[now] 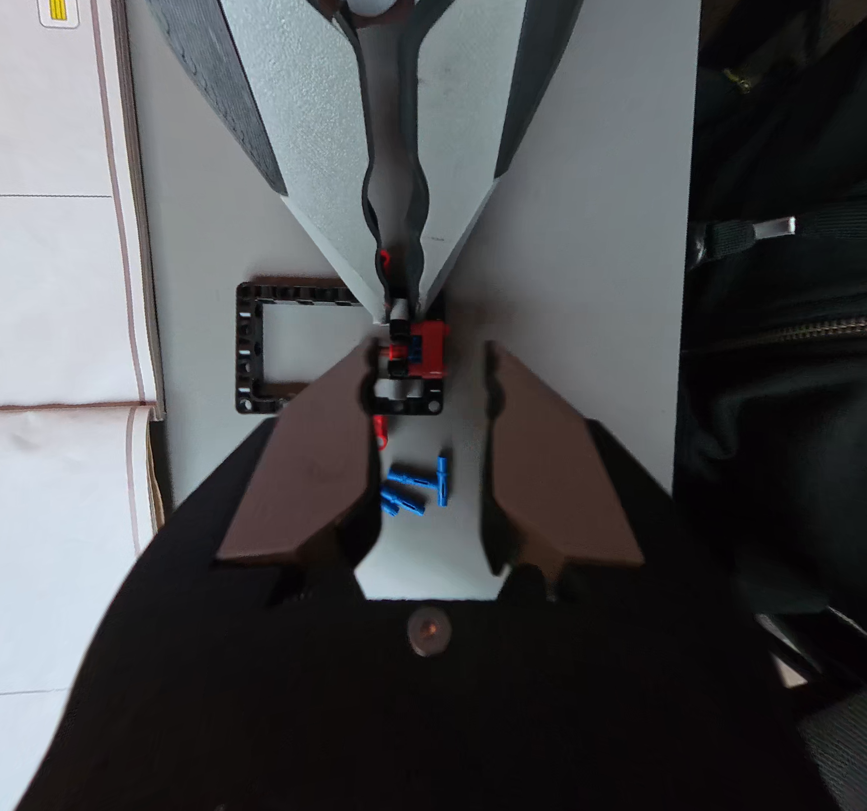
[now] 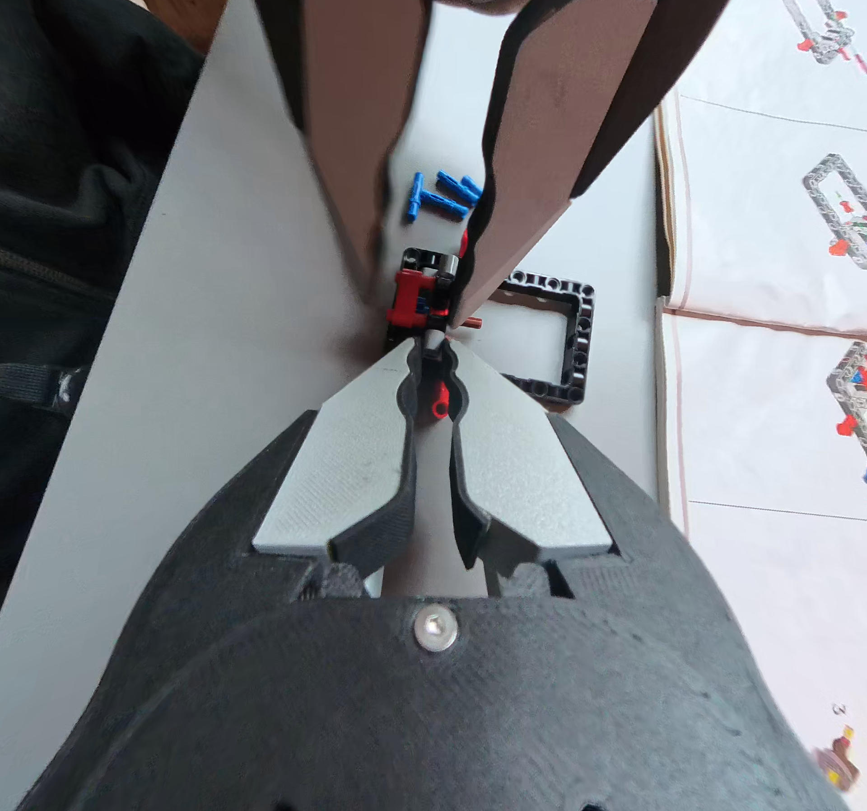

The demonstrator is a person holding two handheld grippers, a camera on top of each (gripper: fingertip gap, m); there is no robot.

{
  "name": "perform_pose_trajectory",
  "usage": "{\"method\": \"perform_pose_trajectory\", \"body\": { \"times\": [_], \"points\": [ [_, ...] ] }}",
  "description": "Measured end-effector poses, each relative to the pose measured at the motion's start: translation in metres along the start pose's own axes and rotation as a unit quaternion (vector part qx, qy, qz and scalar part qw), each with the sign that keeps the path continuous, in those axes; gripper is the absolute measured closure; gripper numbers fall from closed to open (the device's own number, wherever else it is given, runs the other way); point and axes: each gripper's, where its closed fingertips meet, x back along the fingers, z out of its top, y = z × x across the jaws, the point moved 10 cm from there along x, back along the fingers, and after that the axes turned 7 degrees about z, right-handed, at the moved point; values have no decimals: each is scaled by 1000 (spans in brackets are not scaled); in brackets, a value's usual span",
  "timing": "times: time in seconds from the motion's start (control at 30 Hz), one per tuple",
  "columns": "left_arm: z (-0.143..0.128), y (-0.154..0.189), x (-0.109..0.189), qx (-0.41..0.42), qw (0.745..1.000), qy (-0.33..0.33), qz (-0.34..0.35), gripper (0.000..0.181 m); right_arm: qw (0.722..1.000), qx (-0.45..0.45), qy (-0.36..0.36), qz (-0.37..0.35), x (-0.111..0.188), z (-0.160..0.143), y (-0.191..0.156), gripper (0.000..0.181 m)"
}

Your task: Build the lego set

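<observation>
On the grey table, the right gripper pinches the frame's small grey piece while the left gripper gapes released; seating parts probably wants steady, square pressure.

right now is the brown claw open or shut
Open: the brown left claw has its fingers spread wide, bare white table and loose blue pins showing between them.

Black rectangular frame flat on table, red block with grey and black connectors mounted at one end, red axle pin beside it, four loose blue pins nearby
</observation>
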Motion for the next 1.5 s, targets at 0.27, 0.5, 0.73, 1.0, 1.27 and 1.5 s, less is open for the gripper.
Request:
{"method": "perform_pose_trajectory", "body": {
  "times": [0.27, 0.5, 0.73, 1.0, 1.27, 1.5],
  "points": [
    [-27, -3, 19, 26, 998, 50, 37, 148, 1000, -18, 15, 7, 4, -3, 4, 162],
    [-37, -15, 4, 43, 996, 74, 24, 163, 994, -87, 48, 48, 11, 1, 5, 149],
    [-39, -13, 0, 34, 993, 111, 18, 169, 996, -76, -38, 12, -3, 20, -3, 157],
    [-43, -11, 2, 22, 990, 135, 13, 172, 992, -19, -123, 22, -7, 32, -2, 161],
    [-38, -6, -3, 6, 990, 143, 0, 175, 991, -9, -128, 38, -11, 37, -1, 161],
    [-39, -7, -4, 12, 989, 150, -4, 175, 990, -12, -133, 44, -11, 37, -1, 160]
  ]
}}
